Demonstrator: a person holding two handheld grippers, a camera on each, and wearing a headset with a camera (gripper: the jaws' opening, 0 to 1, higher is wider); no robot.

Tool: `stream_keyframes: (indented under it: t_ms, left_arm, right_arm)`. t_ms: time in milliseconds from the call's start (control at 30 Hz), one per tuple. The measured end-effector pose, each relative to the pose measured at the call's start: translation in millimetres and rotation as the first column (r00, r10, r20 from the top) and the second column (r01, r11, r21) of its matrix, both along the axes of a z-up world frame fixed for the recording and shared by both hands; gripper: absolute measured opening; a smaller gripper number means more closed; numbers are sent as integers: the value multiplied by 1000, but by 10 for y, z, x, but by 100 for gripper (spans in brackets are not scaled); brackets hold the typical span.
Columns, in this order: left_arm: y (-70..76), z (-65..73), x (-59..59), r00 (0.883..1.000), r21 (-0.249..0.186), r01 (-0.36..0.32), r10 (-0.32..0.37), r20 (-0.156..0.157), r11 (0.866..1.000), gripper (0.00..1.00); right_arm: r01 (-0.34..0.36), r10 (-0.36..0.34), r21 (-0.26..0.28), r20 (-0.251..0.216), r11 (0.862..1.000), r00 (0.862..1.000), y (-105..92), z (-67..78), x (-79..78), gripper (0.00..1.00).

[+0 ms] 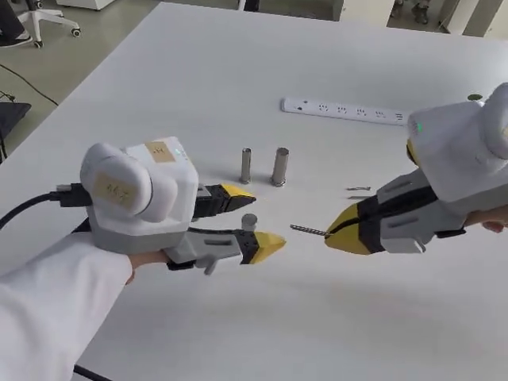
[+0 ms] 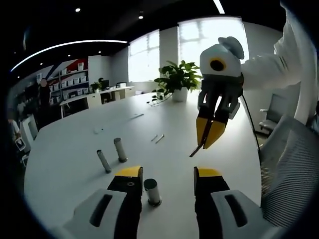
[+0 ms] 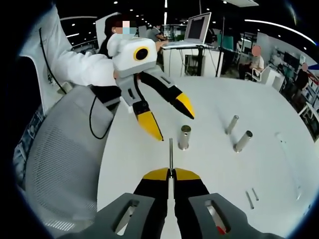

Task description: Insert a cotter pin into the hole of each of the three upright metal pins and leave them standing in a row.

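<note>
My left hand-held gripper (image 1: pixel 263 217) is released, its jaws either side of a short upright grey metal pin (image 1: pixel 248 223) on the white counter (image 1: pixel 238 317). My right hand-held gripper (image 1: pixel 332 232) clenches a thin cotter pin (image 1: pixel 308 230), its tip near that pin.

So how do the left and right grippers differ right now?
The left gripper is open; the right gripper is shut. The left gripper's fingers straddle an upright metal pin; the right gripper grips a cotter pin pointing toward it. Both have yellow-tipped fingers.
</note>
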State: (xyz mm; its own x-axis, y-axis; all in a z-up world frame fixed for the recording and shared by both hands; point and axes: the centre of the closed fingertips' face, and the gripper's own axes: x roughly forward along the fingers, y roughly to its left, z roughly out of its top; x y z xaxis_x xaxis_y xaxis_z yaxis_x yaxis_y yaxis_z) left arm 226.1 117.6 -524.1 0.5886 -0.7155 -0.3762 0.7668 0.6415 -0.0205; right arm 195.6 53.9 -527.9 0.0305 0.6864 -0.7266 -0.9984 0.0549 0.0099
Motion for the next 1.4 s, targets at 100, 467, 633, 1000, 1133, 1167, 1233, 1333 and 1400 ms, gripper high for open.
stream_keyframes:
  t_ms: [100, 467, 633, 1000, 1133, 1167, 1233, 1333, 1400]
  left_arm:
    - [87, -87, 47, 999, 9, -34, 34, -19, 999, 39]
    - [175, -361, 127, 991, -13, -103, 102, -81, 995, 36]
    - [183, -485, 170, 986, -17, -134, 132, -98, 991, 33]
    - [195, -673, 207, 982, 12, -148, 148, -115, 989, 26]
    - [179, -661, 209, 983, -2, -140, 139, -117, 990, 22]
    - [178, -662, 209, 984, -1, -140, 139, -116, 990, 21]
    - [157, -674, 198, 985, 1, -130, 129, -117, 992, 18]
    - [124, -685, 180, 986, 4, -116, 116, -120, 993, 14]
    - [111, -680, 174, 987, 6, -110, 110, -117, 994, 13]
  right_arm:
    - [12, -13, -9, -6, 1000, 1000, 18, -43, 41, 0]
    - [6, -7, -59, -4, 998, 1000, 126, -205, 169, 0]
    - [-5, 4, -84, -14, 996, 1000, 165, -276, 183, 0]
    - [10, -12, -117, -10, 993, 1000, 247, -378, 294, 0]
    - [11, -13, -125, -12, 992, 1000, 258, -389, 294, 0]
    - [11, -12, -127, -12, 992, 1000, 263, -392, 293, 0]
    - [8, -9, -130, -10, 991, 1000, 274, -396, 285, 0]
    - [3, -4, -132, -6, 991, 1000, 290, -388, 275, 0]
    - [3, -3, -131, -3, 991, 1000, 298, -381, 277, 0]
